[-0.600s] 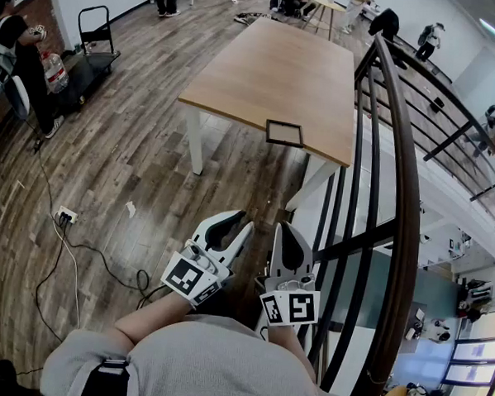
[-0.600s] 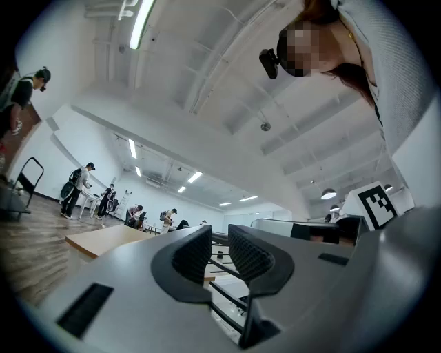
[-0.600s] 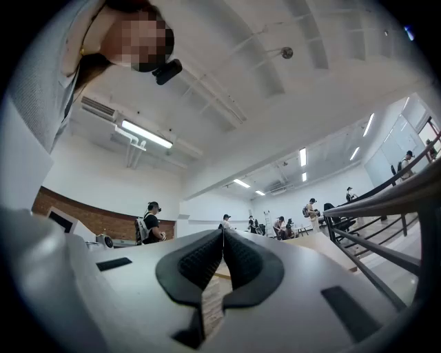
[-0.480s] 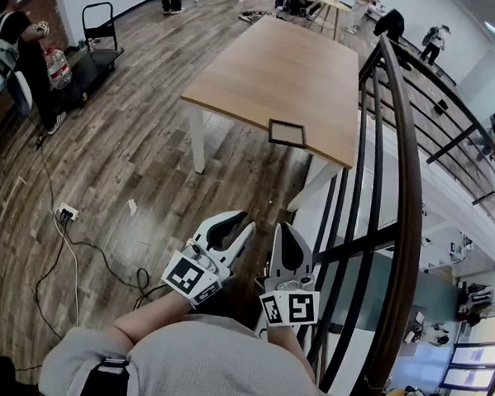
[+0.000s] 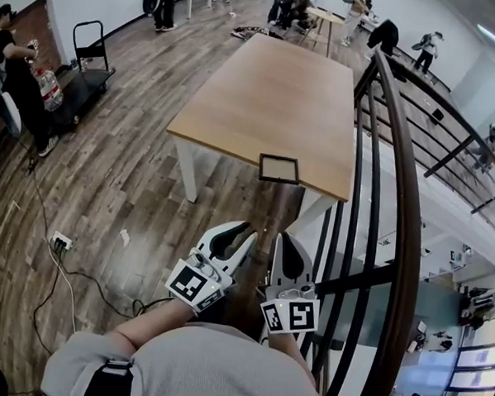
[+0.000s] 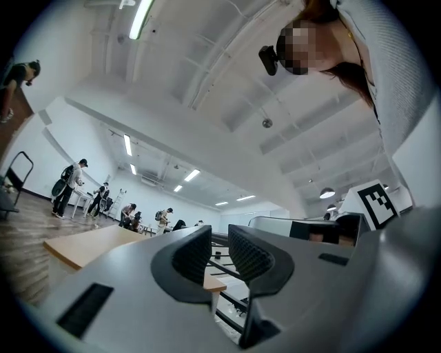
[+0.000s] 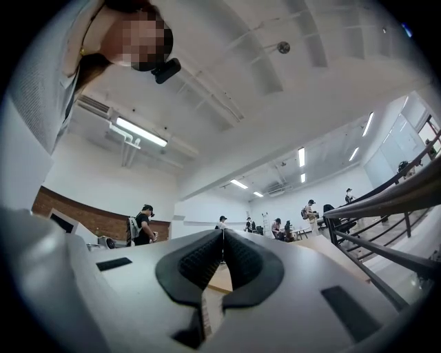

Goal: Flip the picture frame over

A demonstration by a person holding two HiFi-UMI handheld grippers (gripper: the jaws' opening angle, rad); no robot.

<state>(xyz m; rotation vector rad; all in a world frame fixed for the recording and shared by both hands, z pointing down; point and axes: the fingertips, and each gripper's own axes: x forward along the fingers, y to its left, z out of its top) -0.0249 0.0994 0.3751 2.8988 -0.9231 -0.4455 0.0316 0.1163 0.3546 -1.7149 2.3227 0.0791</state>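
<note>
A small dark-rimmed picture frame [image 5: 279,168] lies flat near the front edge of the light wooden table [image 5: 262,86], toward its right corner. Both grippers are held close to my body, well short of the table and over the floor. My left gripper [image 5: 247,231] has a narrow gap between its ribbed pads [image 6: 193,254], with nothing in it. My right gripper [image 5: 285,236] is shut, its pads [image 7: 207,258] meeting with nothing held. Both point slightly upward, so the gripper views show mostly ceiling. The frame is in neither gripper view.
A black metal railing [image 5: 398,159] runs along the right, close to my right gripper, with a drop beyond it. A floor socket with a cable [image 5: 61,241] lies at left. A trolley [image 5: 89,60] and a person [image 5: 14,65] stand at far left; several people are at the back.
The table and the frame sit lower and a little nearer in the head view. Both grippers keep the same pose in front of my body.
</note>
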